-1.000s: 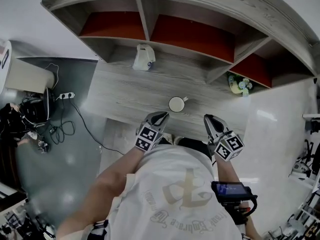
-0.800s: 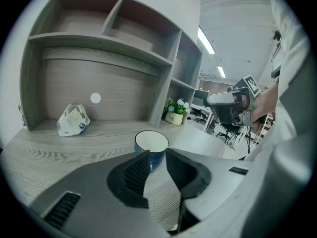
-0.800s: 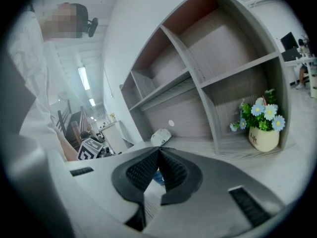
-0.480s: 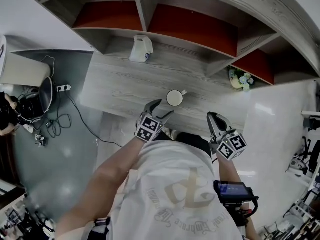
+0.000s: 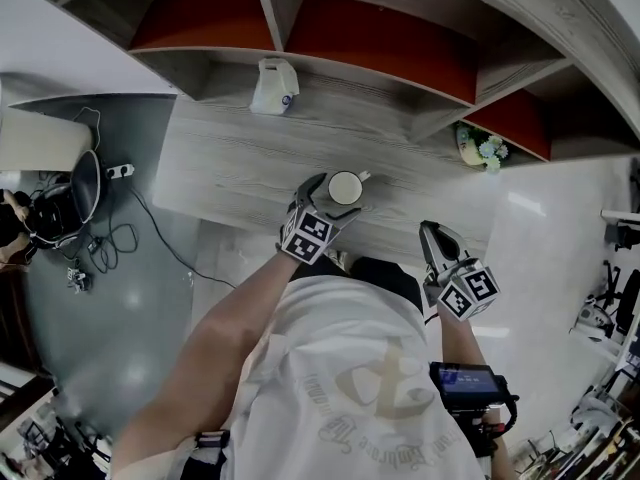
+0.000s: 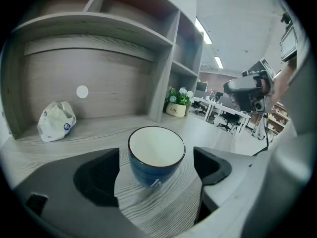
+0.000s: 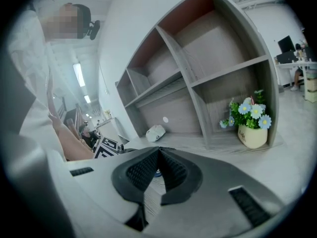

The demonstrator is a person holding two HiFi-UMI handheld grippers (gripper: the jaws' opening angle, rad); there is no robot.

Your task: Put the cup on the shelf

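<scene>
A blue cup (image 6: 156,155) with a white inside stands upright on the grey wooden desk (image 5: 230,168), near its front edge. My left gripper (image 5: 332,198) reaches over that edge. Its jaws are opening, one on each side of the cup (image 5: 345,187), and the pads (image 6: 210,165) stand clear of the cup's wall. My right gripper (image 5: 432,234) hangs shut with nothing in it, off the desk's front edge to the right; in its own view the right gripper (image 7: 159,170) has its pads together. The shelf (image 5: 400,73) rises behind the desk with open compartments (image 6: 99,21).
A white bag (image 5: 272,86) lies at the back of the desk under the shelf. A pot of flowers (image 5: 482,166) stands at the right end, beside the shelf's side wall. Cables and gear (image 5: 75,218) lie on the floor to the left.
My left gripper moved forward over the desk edge to the cup, and its jaws went from shut to wide apart around it. The right gripper stayed about where it was.
</scene>
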